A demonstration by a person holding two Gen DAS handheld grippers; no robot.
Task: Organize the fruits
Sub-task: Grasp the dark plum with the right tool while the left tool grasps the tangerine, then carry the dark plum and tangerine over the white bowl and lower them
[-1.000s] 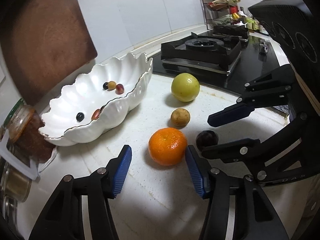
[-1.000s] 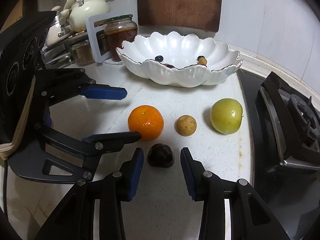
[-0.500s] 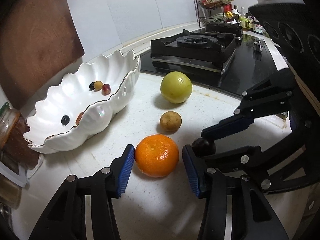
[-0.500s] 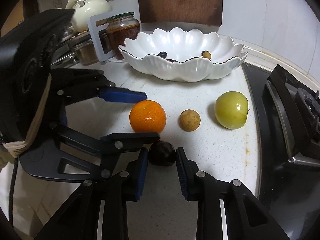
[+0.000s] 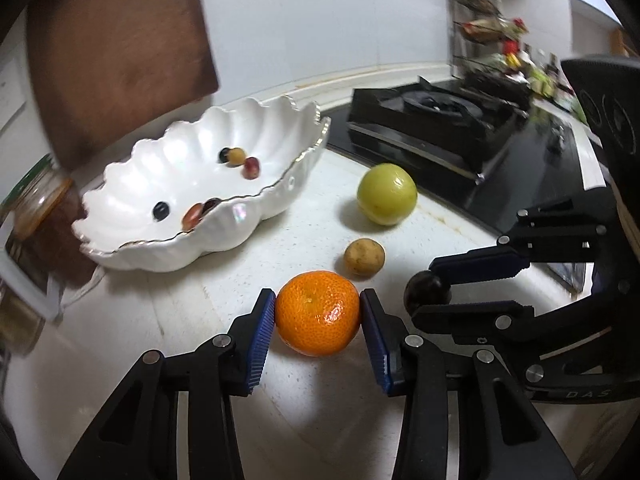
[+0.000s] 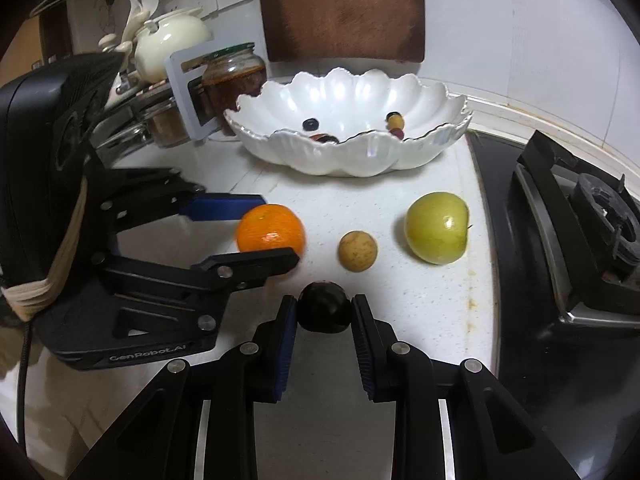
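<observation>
the white scalloped bowl (image 5: 208, 236) is serving as the landmark here, sitting on the bench (image 5: 192, 312) with a few small fruits already lying inside it. going from left to right in the left wrist view, a jar (image 5: 44, 216) is standing just beside the bowl's far left end. nearer the camera than the bowl, the left gripper (image 5: 318, 314) is closing its jaws on the orange (image 5: 318, 312), and its blue pads (image 5: 262, 320) are already touching the fruit on both sides while it is resting on the bench. right of the bowl, a small tan fruit (image 5: 364, 257) and a green apple (image 5: 386, 194) are lying untouched, apart from each other. further right, the right gripper (image 6: 324, 312) is pinching the dark round fruit (image 6: 325, 307) between its pads, down at bench level. the relation that matters next, as i judge it, is that the bowl is lying ahead and to the left of the left gripper, its long axis running left to right across the right wrist view, so the left hand is the nearer one and would probably be carrying the orange up over the rim first.
</observation>
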